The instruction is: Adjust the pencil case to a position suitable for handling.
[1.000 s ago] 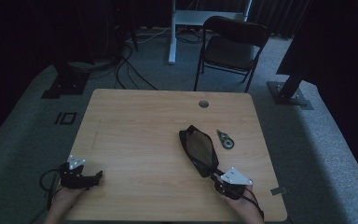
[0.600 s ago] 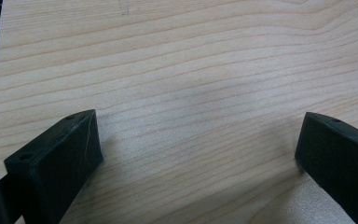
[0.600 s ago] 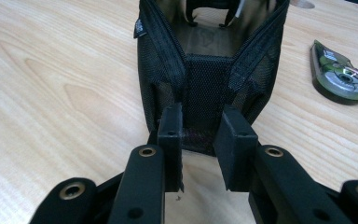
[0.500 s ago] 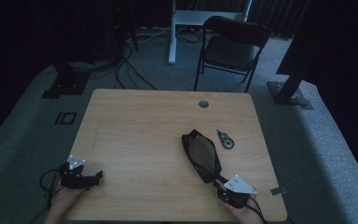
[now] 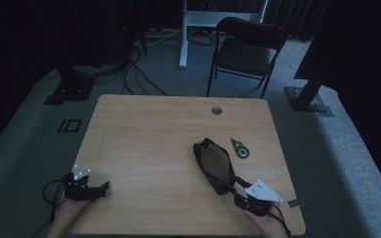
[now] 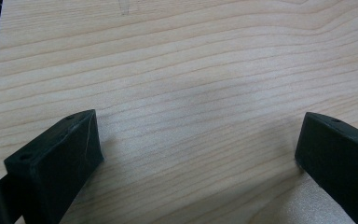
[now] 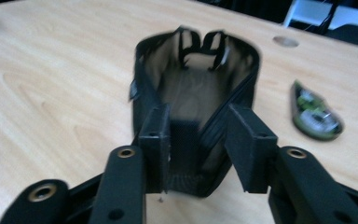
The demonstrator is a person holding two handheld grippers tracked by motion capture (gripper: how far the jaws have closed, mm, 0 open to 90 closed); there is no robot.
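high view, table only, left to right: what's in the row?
left gripper → black pouch → green tape dispenser → right gripper is left out, since it overlaps the pouch's near end.

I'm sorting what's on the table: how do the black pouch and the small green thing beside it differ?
The pouch is much the bigger; the green thing is small and slim. The pouch is black mesh, unzipped and gaping open; the green thing is a closed, partly clear case with pale parts inside. The pouch's near end sits between the right gripper's fingers; the green thing lies untouched. Both rest on the wooden table.
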